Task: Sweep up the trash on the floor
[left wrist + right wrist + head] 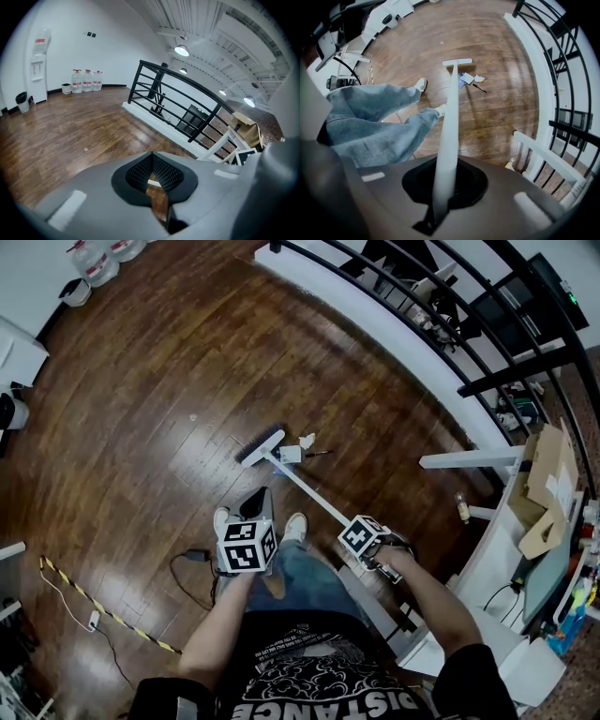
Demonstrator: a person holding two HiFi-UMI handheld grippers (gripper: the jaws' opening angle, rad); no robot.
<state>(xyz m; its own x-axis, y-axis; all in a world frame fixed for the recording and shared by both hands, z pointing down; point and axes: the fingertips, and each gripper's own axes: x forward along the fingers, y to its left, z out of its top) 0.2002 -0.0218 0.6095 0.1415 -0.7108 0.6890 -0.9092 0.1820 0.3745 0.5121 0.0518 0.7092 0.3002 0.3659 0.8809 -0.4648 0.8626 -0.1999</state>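
While the person stands on the wood floor, the head view shows the right gripper shut around the white handle of a broom. The handle slants away to the broom's head, which rests on the boards. The trash (pale scraps and a thin dark stick) lies just beside the head, on its right, toward the railing. The left gripper hangs over the person's shoes and points forward. A lone speck sits well apart on the left. From the left gripper view, the left gripper's jaw tips meet and nothing is between them, with only floor seen through the slit below. Beyond are the railing and water bottles by the far wall. From the right gripper view, the right gripper's jaws clamp the broom handle, which runs straight out to the head. The trash lies close to that head on the near right side. Jeans fill the left.
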